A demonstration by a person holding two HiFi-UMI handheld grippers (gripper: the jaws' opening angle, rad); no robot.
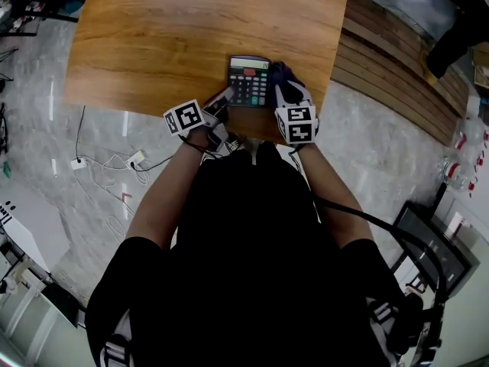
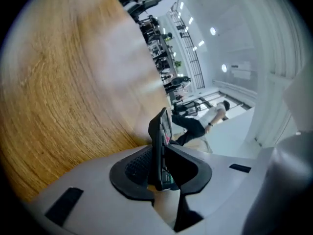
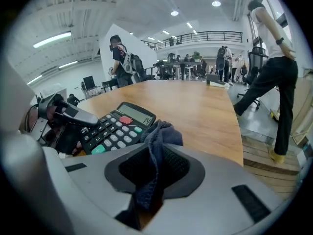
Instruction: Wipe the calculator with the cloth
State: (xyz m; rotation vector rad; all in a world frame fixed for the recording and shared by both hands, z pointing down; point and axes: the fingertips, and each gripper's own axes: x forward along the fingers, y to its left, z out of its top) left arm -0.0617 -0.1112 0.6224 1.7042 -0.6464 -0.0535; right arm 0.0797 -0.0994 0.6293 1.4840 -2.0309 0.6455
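Observation:
A dark calculator (image 1: 248, 82) with a red key lies near the front edge of the wooden table (image 1: 176, 29). My left gripper (image 1: 221, 102) grips its left edge; in the left gripper view the calculator (image 2: 157, 129) stands edge-on between the pads of the left gripper (image 2: 159, 148). My right gripper (image 1: 280, 81) is shut on a dark blue cloth (image 1: 281, 72) right beside the calculator's right side. In the right gripper view the cloth (image 3: 157, 138) hangs bunched from the right gripper (image 3: 154, 158), its tip touching the calculator (image 3: 115, 129) by the display.
Cables and a power strip (image 1: 107, 163) lie on the grey floor at the left. Wooden slatted steps (image 1: 397, 75) run along the table's right. A person (image 3: 274, 67) stands past the table's right edge, and others with desks are further back.

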